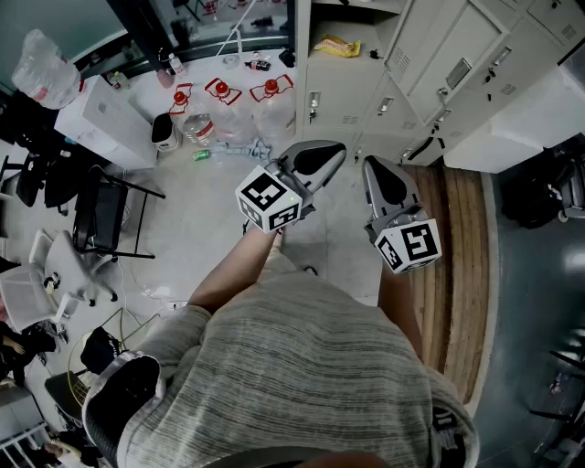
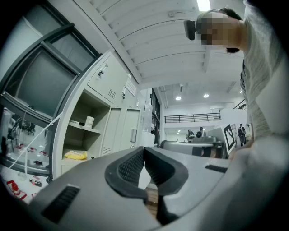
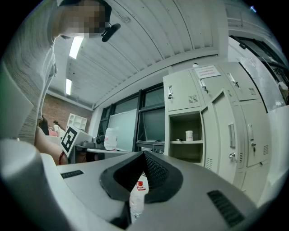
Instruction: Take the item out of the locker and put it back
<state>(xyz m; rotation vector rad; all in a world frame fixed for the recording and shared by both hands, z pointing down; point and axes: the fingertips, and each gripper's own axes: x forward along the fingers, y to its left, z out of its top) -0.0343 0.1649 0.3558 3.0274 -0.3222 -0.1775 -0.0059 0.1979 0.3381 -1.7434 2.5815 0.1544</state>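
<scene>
lockers line the wall; open locker (image 1: 366, 27) keeps a yellow packet (image 1: 338, 46) on its lower shelf (image 1: 379, 55). left gripper (image 1: 340, 151) and right gripper (image 1: 370, 164): both pressed together, empty. risk: jaws left unopened would shove the packet deeper.

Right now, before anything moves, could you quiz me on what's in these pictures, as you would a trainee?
1. True or false: the yellow packet lies inside the open locker.
2. What stands on the shelf above it? A: a white cup; B: a red bottle; C: a book.
3. Fill in: the left gripper and right gripper both have their jaws ____.
Key: 1 true; 2 A; 3 shut, holding nothing.
</scene>
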